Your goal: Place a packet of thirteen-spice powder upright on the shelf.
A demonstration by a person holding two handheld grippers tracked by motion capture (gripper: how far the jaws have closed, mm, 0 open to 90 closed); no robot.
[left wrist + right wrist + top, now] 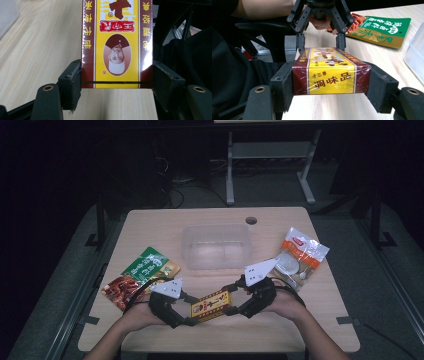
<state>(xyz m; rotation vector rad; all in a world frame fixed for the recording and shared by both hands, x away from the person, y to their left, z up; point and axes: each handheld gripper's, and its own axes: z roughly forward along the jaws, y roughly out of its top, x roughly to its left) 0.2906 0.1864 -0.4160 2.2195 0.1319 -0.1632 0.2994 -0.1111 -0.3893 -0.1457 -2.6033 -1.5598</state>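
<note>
One yellow-and-maroon cardboard seasoning box [210, 306] sits low centre, clamped at each end by left gripper [186, 318] and right gripper [231, 302] fingers. Three foil pouches and one clear plastic tub [216, 246] rest on the counter [150, 220].

The wooden surface [150, 330] carries a clear tub [216, 246], two sauce packets [141, 275] and a white-orange pouch [299, 257].

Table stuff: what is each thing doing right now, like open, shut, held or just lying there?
yellow box: shut, wrapped, gripped at both ends, at the table's near edge.
left gripper: jaws shut on one end.
right gripper: jaws shut on the other end.
clear tub: open-topped, looks empty, upright.
green pouch: lying flat, partly over the red pouch.
red pouch: lying flat.
orange packet: lying flat.
</note>
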